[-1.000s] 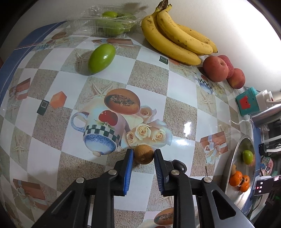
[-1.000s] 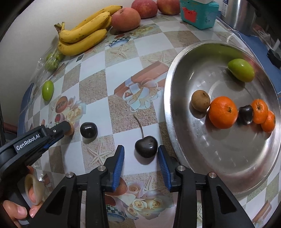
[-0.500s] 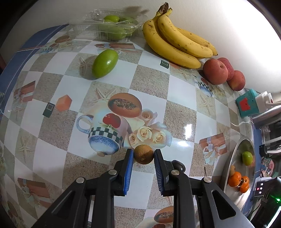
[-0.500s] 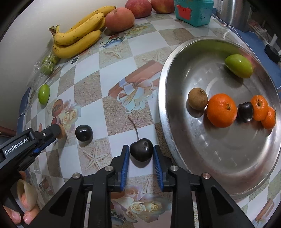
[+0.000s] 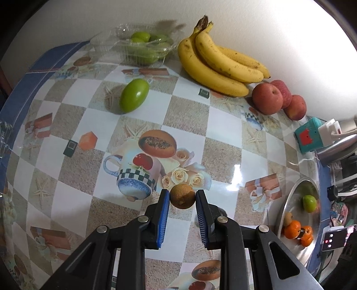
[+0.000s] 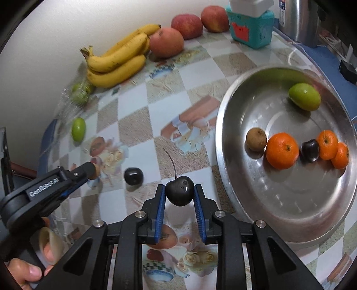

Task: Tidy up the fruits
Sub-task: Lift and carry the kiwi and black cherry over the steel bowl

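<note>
My left gripper (image 5: 181,198) is shut on a small brown round fruit (image 5: 182,196) and holds it just above the patterned tablecloth. My right gripper (image 6: 179,194) is shut on a dark cherry (image 6: 179,193) with a long stem, lifted left of the steel tray (image 6: 290,223). The tray holds a green fruit (image 6: 304,96), a brown fruit (image 6: 256,139), oranges (image 6: 282,150) and a dark cherry (image 6: 309,150). A second loose cherry (image 6: 133,176) lies on the cloth. The left gripper also shows in the right wrist view (image 6: 92,170).
Bananas (image 5: 221,64) and red apples (image 5: 267,98) lie along the back wall. A loose green fruit (image 5: 133,95) lies near a clear box of green fruits (image 5: 142,48). A teal box (image 6: 251,29) and a steel kettle (image 6: 299,20) stand behind the tray.
My right gripper closed on the stemmed cherry and lifted it off the cloth. My left gripper, holding the brown fruit, rose a little.
</note>
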`<state>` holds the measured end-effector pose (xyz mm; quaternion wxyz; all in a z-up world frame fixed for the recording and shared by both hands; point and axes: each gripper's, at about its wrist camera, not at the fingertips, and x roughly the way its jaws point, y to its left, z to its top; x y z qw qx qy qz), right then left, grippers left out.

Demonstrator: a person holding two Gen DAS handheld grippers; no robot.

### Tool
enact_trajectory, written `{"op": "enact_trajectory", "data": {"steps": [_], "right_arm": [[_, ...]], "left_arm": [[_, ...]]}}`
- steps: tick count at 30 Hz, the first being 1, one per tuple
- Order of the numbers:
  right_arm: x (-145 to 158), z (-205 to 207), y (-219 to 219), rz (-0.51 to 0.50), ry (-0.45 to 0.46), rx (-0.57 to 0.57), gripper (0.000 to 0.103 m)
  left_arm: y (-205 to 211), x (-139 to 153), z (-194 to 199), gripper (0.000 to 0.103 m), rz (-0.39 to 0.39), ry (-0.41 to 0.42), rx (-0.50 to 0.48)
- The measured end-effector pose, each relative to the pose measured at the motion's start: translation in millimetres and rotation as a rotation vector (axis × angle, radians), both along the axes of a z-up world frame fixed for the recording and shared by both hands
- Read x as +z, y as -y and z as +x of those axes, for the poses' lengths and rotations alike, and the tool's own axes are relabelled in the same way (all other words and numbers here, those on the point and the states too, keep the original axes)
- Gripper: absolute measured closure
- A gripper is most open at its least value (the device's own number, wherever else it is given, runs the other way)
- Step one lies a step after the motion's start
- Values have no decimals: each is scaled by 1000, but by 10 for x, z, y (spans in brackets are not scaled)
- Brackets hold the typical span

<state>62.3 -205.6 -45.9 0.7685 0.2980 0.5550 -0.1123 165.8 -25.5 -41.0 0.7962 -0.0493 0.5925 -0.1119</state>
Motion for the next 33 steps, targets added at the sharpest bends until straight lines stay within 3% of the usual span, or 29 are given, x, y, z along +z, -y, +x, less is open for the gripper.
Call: {"op": "enact_trajectory", "data": {"steps": [6, 15, 33], "right_arm": [[165, -91, 137, -21, 33, -34, 77], [150, -273, 471, -36, 13, -135, 77], [302, -760, 1086, -79, 15, -338, 77]], "left_arm": [[111, 153, -58, 77, -5, 26, -24], [413, 283, -221, 77, -6, 49, -110], [1376, 321, -794, 77, -9, 52, -415]]}}
